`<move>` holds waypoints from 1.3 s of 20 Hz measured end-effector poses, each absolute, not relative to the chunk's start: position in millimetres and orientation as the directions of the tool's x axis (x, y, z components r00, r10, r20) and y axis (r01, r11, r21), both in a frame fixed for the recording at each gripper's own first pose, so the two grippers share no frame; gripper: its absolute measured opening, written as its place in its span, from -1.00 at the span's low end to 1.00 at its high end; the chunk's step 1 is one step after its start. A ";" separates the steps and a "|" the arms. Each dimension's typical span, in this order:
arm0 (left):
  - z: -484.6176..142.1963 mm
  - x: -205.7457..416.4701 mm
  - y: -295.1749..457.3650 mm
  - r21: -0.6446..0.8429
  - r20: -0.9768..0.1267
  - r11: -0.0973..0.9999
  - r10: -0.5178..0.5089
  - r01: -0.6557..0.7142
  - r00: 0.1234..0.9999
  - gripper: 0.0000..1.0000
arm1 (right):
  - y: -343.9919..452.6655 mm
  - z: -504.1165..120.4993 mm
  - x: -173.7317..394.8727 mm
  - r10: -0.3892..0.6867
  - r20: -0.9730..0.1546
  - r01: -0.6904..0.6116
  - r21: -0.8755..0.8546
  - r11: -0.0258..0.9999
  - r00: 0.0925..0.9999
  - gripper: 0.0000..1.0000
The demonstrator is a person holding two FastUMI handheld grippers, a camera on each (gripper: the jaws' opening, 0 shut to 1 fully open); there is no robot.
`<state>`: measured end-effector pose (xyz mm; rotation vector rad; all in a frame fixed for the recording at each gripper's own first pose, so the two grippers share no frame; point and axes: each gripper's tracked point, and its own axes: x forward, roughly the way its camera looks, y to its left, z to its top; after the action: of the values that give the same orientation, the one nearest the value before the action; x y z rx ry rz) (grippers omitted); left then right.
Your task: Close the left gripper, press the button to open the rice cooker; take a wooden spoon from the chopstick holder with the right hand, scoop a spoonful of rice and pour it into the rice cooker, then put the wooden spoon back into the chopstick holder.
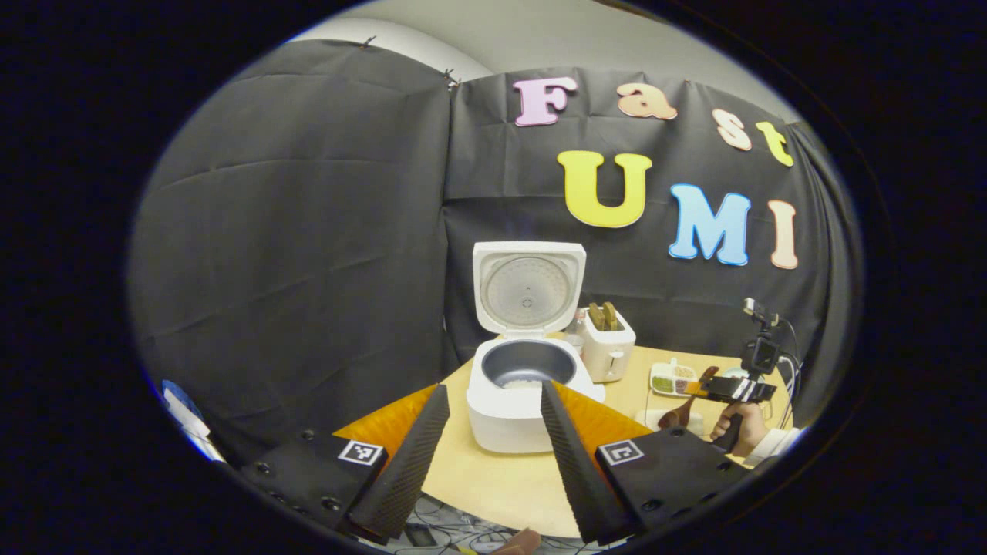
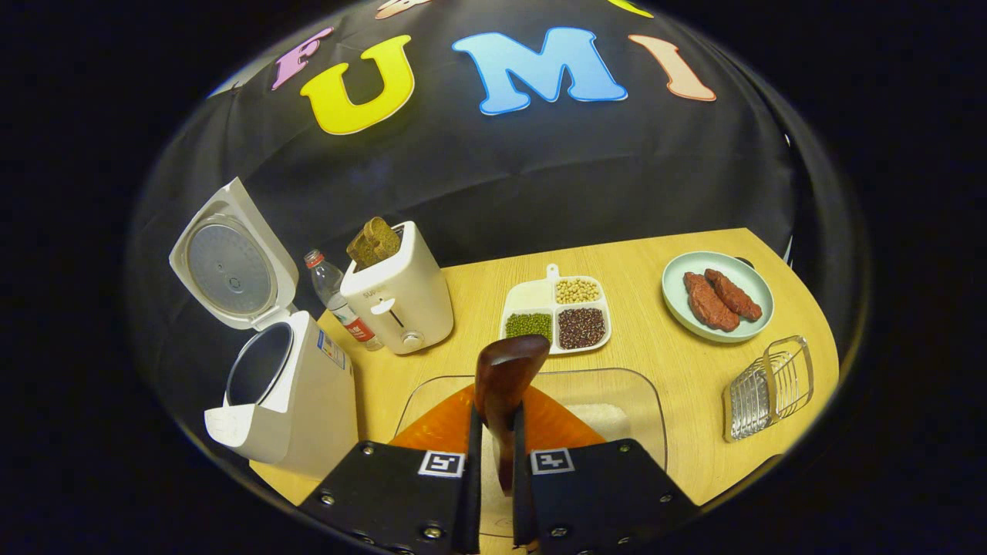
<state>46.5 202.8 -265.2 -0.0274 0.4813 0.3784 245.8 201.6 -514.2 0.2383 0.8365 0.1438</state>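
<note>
Rice cooker (image 2: 289, 385) as landmark: lid (image 2: 231, 262) raised, inner pot exposed; in the left gripper view a little white rice lies at the pot bottom (image 1: 523, 381).

Left gripper (image 1: 493, 432): its 2 fingers stand well apart, holding nothing, poised in front of the cooker on either side of its body. The button press is judged complete, since the lid is up.

Right gripper (image 2: 493, 455): its 2 fingers are clamped on the handle of the wooden spoon (image 2: 505, 378), bowl end pointing forward. It hangs to the right of the cooker, above a clear glass dish (image 2: 632, 401) in which white rice is visible. The left gripper view shows the same gripper and the hand (image 1: 740, 430) holding it, with the spoon angled down, right of the cooker.

Also right of the cooker: a white toaster (image 2: 401, 297) with bread, a plastic bottle (image 2: 335, 297) between toaster and cooker, a 3-compartment tray of beans (image 2: 557, 312), a plate of 2 sausages (image 2: 717, 297), and a wire rack (image 2: 767, 385). The chopstick holder cannot be identified with confidence.

Whether the spoon bowl carries rice cannot be told; the step is judged to be scooping or just after it.

Risks: the grip sits on a narrow, smooth handle, so a load could swivel the spoon and spill grains onto the table. Carrying towards the cooker, the spoon could clip the toaster, the bottle or the raised lid.
</note>
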 end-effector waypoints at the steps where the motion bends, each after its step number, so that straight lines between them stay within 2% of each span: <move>1: -264.2 46.4 201.7 0.066 -0.456 0.931 0.348 -0.359 0.819 0.72 | 204.7 -514.5 245.1 0.238 -0.719 -0.019 0.298 0.954 0.652 -0.66; 2: -262.2 46.5 202.1 0.069 -0.453 0.931 0.349 -0.357 0.820 0.67 | 207.8 -512.6 243.9 0.253 -0.721 0.009 0.339 0.941 0.645 -0.66; 3: -261.7 47.3 201.9 0.071 -0.452 0.931 0.349 -0.357 0.821 0.67 | 208.4 -512.5 244.2 0.261 -0.722 0.036 0.368 0.929 0.640 -0.67; 4: -260.0 47.4 202.0 0.071 -0.450 0.931 0.350 -0.357 0.822 0.77 | 205.2 -513.1 244.5 0.261 -0.723 0.054 0.381 0.923 0.640 -0.67; 7: -253.8 46.2 201.4 0.077 -0.443 0.932 0.349 -0.353 0.826 0.77 | 200.6 -510.7 241.6 0.280 -0.719 0.099 0.436 0.895 0.636 -0.66; 8: -250.6 46.1 201.1 0.082 -0.440 0.933 0.350 -0.351 0.827 0.67 | 198.1 -509.9 240.7 0.288 -0.716 0.121 0.461 0.879 0.636 -0.66; 12: -246.6 44.7 197.3 0.088 -0.437 0.933 0.350 -0.348 0.828 0.72 | 186.9 -499.1 243.2 0.326 -0.684 0.191 0.565 0.802 0.653 -0.67; 18: -237.2 45.0 182.1 0.093 -0.425 0.940 0.337 -0.329 0.841 0.72 | 179.1 -455.4 249.3 0.363 -0.617 0.190 0.649 0.737 0.698 -0.66; 26: -222.6 40.5 183.7 0.079 -0.399 0.940 0.335 -0.333 0.853 0.67 | 202.4 -375.6 252.3 0.430 -0.507 0.117 0.737 0.666 0.747 -0.66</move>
<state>40.5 183.7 -222.6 0.0070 0.4207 0.3514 252.3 202.4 -375.6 0.8397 0.7248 0.1951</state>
